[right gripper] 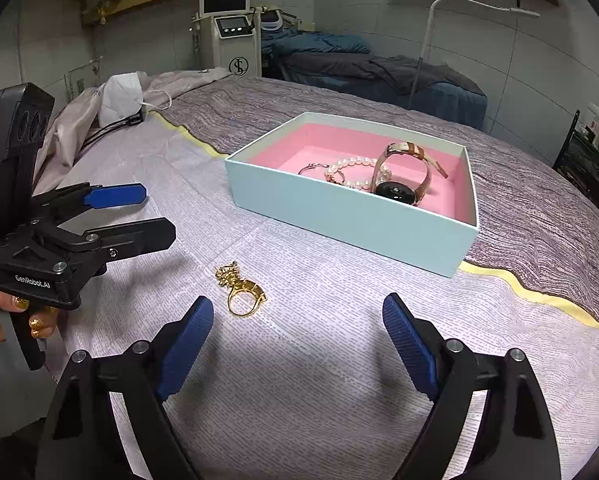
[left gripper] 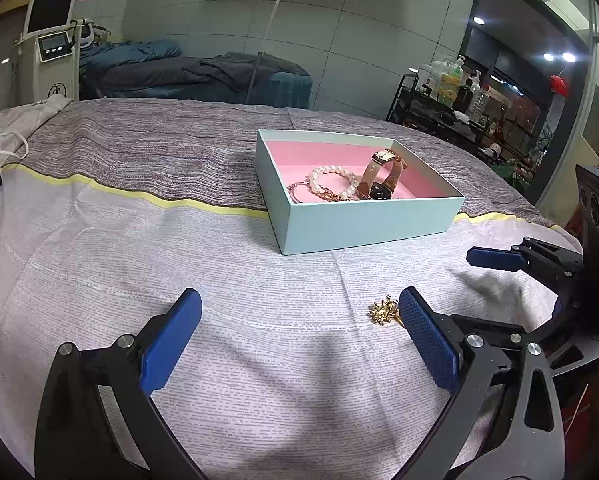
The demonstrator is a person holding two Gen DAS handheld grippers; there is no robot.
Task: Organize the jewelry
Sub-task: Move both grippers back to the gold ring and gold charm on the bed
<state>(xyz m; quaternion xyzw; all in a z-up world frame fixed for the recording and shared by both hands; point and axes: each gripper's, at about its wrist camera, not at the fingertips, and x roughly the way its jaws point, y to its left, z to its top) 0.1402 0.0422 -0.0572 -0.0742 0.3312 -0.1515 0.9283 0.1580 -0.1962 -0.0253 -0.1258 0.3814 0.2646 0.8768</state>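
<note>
A gold ring (right gripper: 241, 290) lies on the pale cloth, just ahead of my right gripper's left fingertip; it also shows in the left wrist view (left gripper: 383, 311) next to my left gripper's right finger. A light blue box (left gripper: 363, 222) with pink lining holds a pearl bracelet (left gripper: 333, 182), a rose-gold watch (left gripper: 379, 174) and a thin bangle (left gripper: 297, 192); the box also shows in the right wrist view (right gripper: 339, 216). My left gripper (left gripper: 299, 312) is open and empty. My right gripper (right gripper: 297, 316) is open and empty.
A white mask (right gripper: 121, 94) and a crumpled cloth (right gripper: 79, 120) lie at the far left of the bed. A yellow stripe (left gripper: 119, 192) crosses the cover. A black shelf of bottles (left gripper: 451, 96) stands to the right.
</note>
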